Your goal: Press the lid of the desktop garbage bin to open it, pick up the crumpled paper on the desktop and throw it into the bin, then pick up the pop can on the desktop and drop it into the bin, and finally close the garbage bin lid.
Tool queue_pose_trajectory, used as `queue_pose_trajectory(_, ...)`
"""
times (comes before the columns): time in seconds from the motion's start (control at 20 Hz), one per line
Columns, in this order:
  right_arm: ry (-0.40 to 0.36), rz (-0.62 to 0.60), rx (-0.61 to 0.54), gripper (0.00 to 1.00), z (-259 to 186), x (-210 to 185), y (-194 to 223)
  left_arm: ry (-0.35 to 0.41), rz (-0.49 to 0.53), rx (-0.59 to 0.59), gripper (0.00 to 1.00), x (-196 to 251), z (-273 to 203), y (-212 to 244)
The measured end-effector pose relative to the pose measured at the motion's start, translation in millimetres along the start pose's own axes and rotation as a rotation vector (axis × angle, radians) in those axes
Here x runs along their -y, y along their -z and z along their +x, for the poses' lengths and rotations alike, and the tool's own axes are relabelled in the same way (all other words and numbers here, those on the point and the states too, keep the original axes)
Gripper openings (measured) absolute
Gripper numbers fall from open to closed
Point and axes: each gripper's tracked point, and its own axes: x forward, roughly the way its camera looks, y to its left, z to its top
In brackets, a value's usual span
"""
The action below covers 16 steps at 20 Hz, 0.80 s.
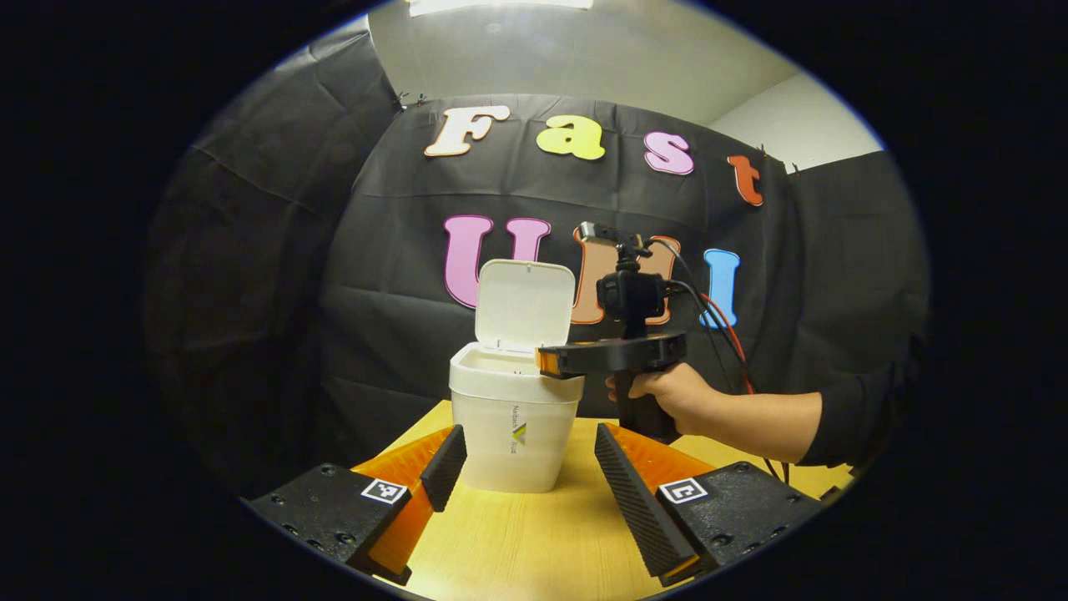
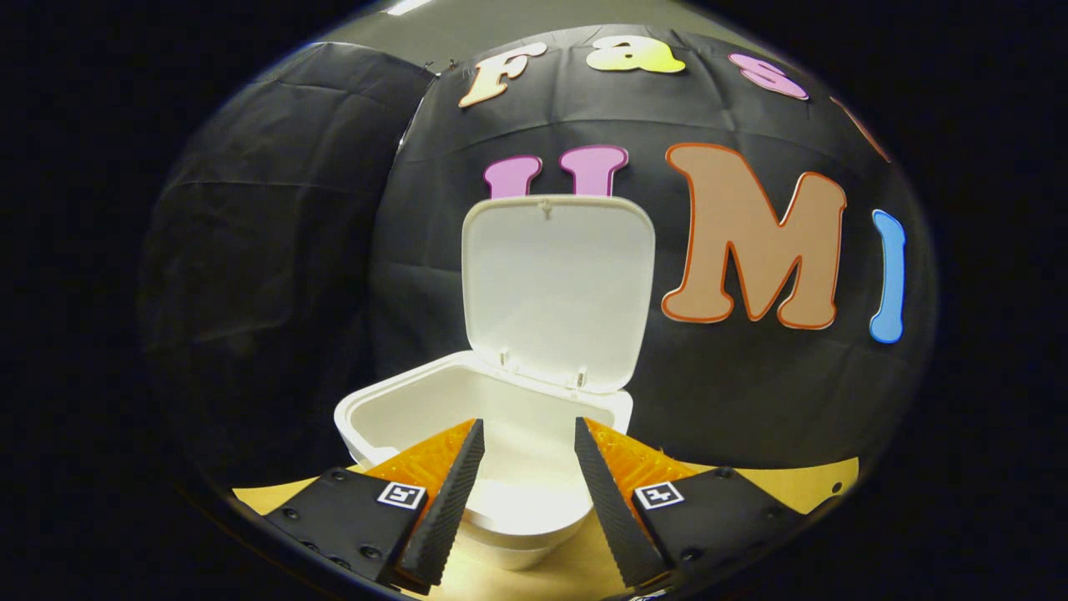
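Black creased cloth (image 1: 392,250) hangs as the far wall, with another panel (image 1: 242,250) angled on the left. Above it, a pale ceiling (image 1: 584,58) carries 1 bright light strip (image 1: 501,5). A light wooden tabletop (image 1: 517,542) lies near.

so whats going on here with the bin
A person holds a gripper in each hand at a white desktop garbage bin on a wooden table. Its lid stands open. The right gripper hovers open and empty over the bin's mouth. The left gripper waits open, facing the bin.
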Motion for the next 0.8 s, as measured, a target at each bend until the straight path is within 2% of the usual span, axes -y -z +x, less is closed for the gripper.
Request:
queue_pose_trajectory(0.35, 0.082, 0.013, 0.19, 0.78, -95, 62, -54, 0.053, -0.009, 0.011, 0.93, 28, 19, 0)
queue_pose_trajectory(0.4, 0.099, 0.022, 0.207, 0.82, -109, 72, -56, 0.061, -0.008, 0.014, 0.94, 33, 23, -1)
queue_pose_trajectory(0.45, 0.115, 0.037, 0.223, 0.78, -124, 82, -58, 0.071, -0.006, 0.016, 0.94, 39, 26, -1)
queue_pose_trajectory(0.55, 0.147, 0.058, 0.253, 0.82, -157, 104, -60, 0.091, 0.004, 0.021, 0.93, 50, 34, -1)
queue_pose_trajectory(0.6, 0.172, 0.06, 0.267, 0.78, -173, 116, -59, 0.1, 0.01, 0.023, 0.94, 57, 37, -2)
queue_pose_trajectory(0.8, 0.284, 0.051, 0.304, 0.78, -234, 165, -46, 0.141, 0.008, 0.032, 0.93, 87, 53, -1)
